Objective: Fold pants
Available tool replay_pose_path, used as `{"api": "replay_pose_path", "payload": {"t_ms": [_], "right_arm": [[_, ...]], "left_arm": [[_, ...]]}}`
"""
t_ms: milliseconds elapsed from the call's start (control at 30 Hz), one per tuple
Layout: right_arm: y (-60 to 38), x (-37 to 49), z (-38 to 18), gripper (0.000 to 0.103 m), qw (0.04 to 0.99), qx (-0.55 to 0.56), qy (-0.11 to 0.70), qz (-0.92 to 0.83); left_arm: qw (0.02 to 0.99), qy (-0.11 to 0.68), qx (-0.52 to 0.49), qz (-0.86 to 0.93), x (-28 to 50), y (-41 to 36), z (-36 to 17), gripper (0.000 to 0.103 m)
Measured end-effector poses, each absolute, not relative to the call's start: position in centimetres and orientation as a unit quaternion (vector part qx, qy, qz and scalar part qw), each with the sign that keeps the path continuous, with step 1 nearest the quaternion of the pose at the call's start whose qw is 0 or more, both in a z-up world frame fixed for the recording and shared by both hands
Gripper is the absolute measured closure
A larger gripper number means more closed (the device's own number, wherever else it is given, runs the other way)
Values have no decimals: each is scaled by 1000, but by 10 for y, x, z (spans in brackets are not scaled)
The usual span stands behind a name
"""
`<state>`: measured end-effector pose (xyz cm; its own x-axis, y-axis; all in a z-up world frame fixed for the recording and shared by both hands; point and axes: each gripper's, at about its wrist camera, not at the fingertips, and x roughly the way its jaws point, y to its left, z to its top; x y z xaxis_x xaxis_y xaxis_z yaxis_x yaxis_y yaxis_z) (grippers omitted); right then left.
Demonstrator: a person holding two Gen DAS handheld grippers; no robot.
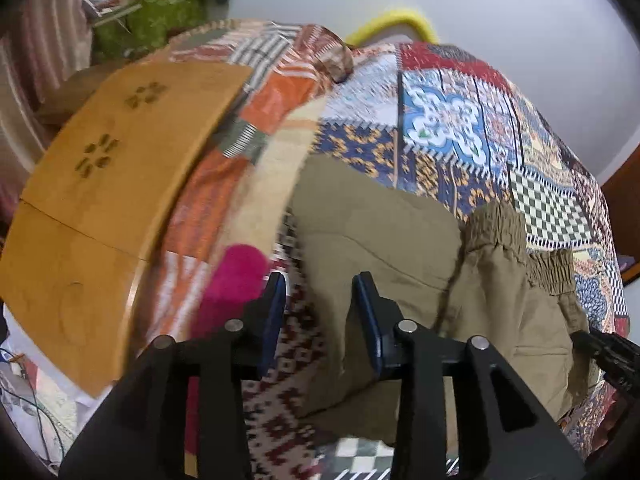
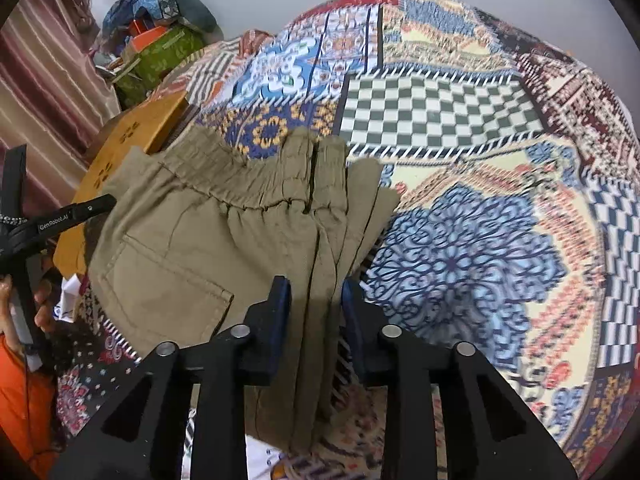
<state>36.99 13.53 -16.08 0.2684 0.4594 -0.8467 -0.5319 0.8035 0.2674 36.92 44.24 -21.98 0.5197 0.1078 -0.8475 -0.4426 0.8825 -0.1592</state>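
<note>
Pants (image 1: 400,264), khaki, lie on the quilt (image 1: 460,120), partly folded into layers, elastic waistband (image 2: 248,176) at the far end from the cameras. Back pocket (image 2: 160,288) faces up, left of the stacked side folds.

Left gripper (image 1: 320,300): jaws apart, nothing between the pads, hovering over the pants' left edge where khaki meets quilt. Blue pads (image 1: 276,312) visible on both fingers. Frame is motion-blurred, so contact with the cloth is hard to call.

Right gripper (image 2: 316,304): jaws apart, straddling the pants' stacked right-side folds; cloth sits between the fingers but the pads don't look clamped on it. Left gripper's body also shows in the right wrist view, left of the pants, held by a hand (image 2: 40,312).

Wooden board (image 1: 108,184) with flower cutouts lies left of the pants, on the quilt's edge. Pink item (image 1: 236,276) sits between board and pants, too blurred to identify.

Green bag (image 2: 160,56) is beyond the board, far left of the pants, with an orange box (image 2: 148,34) and patterned fabric piled on top; contents otherwise unclear. Yellow item (image 1: 396,20) peeks over the quilt's far edge. Curtain (image 2: 48,80) hangs at far left.
</note>
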Motion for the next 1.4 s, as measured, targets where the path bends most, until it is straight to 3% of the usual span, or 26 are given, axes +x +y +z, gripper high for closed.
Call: {"api": "replay_pose_path", "payload": {"t_ms": [200,400,533,833,1167,1400], "right_arm": [[130,349,-139,75,816,-62,478,318],[145,340,-175,75,794,-125,507,312],[130,337,-160,75,798,-98,506,312],[87,293,-56,75,853,-77,411,311],[38,208,57,75,896,-39,287,337],[4,139,109,75,911,-15,208,357]], "left_arm": [[850,467,-175,170,357,449,-218,64],[824,514,-129,200,353,442,-249,64],[826,509,-135,201,338,442,-242,65],[882,425,-114,170,279,389,-142,65],[955,273,-52,103,161,260,9,64],[978,176,-36,103,78,193,77,64]]}}
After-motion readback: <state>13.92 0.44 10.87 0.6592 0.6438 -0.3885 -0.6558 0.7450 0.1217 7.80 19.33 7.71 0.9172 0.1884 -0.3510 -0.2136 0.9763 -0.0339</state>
